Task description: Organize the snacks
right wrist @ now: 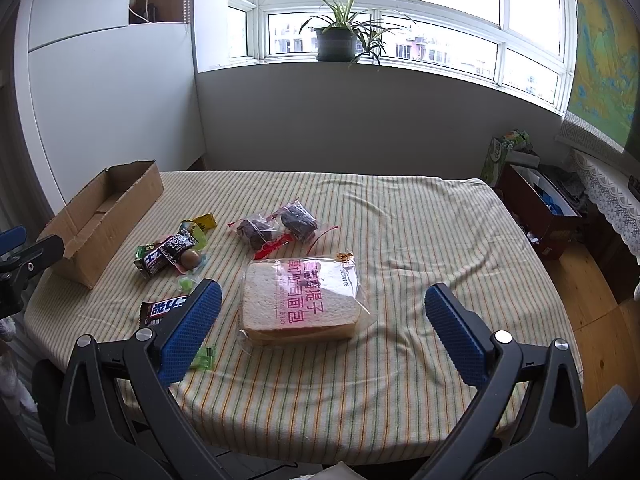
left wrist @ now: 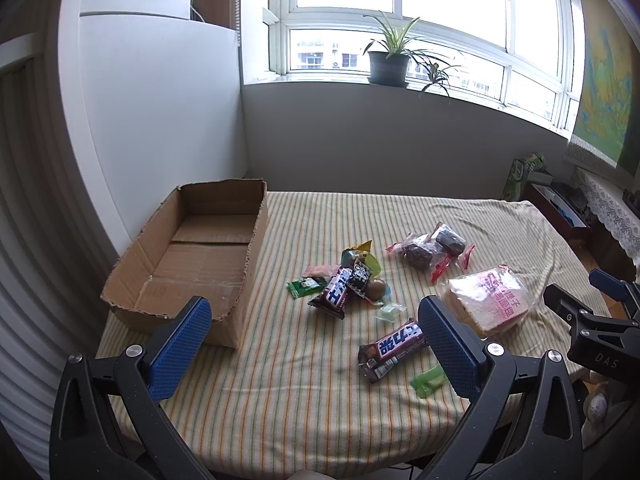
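Note:
An empty cardboard box [left wrist: 192,256] stands at the table's left; it also shows in the right wrist view [right wrist: 100,216]. Snacks lie loose on the striped cloth: a chocolate bar [left wrist: 390,350], a second bar in a small pile of sweets [left wrist: 346,284], two bagged dark cakes [left wrist: 430,250] and a bagged bread loaf [right wrist: 300,300]. My left gripper [left wrist: 314,344] is open and empty above the near table, left of the chocolate bar. My right gripper [right wrist: 322,328] is open and empty, hovering just in front of the bread loaf.
A green sweet [left wrist: 430,380] lies near the front edge. A potted plant [right wrist: 336,40] stands on the windowsill. A white cabinet [left wrist: 152,120] is behind the box. Boxes and clutter [right wrist: 540,208] sit on the floor to the right of the table.

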{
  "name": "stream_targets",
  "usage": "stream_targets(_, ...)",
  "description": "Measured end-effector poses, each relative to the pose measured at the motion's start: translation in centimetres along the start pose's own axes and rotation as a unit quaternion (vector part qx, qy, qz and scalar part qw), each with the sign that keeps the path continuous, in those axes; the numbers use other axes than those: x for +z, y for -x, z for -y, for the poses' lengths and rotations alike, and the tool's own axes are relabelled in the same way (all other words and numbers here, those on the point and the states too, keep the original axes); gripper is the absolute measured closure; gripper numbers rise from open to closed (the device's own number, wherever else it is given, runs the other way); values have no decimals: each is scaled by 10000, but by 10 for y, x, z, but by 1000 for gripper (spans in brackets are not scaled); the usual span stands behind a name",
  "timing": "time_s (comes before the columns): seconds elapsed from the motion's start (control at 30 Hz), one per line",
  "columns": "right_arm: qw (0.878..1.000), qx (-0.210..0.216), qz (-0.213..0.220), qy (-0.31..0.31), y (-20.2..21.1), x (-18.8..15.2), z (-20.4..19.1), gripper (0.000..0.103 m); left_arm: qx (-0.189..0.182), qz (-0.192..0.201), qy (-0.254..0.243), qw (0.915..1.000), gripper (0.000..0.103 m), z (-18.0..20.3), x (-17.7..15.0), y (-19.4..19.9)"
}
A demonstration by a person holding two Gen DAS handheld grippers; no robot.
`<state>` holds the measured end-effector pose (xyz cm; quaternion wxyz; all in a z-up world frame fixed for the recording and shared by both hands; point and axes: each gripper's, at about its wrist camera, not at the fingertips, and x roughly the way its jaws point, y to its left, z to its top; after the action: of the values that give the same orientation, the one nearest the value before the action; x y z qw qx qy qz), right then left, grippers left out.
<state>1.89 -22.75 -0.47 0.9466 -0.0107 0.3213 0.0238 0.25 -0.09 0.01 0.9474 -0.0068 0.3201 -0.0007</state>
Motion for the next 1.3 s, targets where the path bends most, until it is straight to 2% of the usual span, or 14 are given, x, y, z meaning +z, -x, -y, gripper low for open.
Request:
stream_targets(0.93, 9999, 47, -119, 72, -4, -7, -3, 0, 9, -85, 39, 10000, 1, -6, -5, -6)
stream_targets(1.3, 9990, 315, -216, 227, -5, -15, -11, 0, 37, -222, 60, 9997, 3, -17, -14, -10)
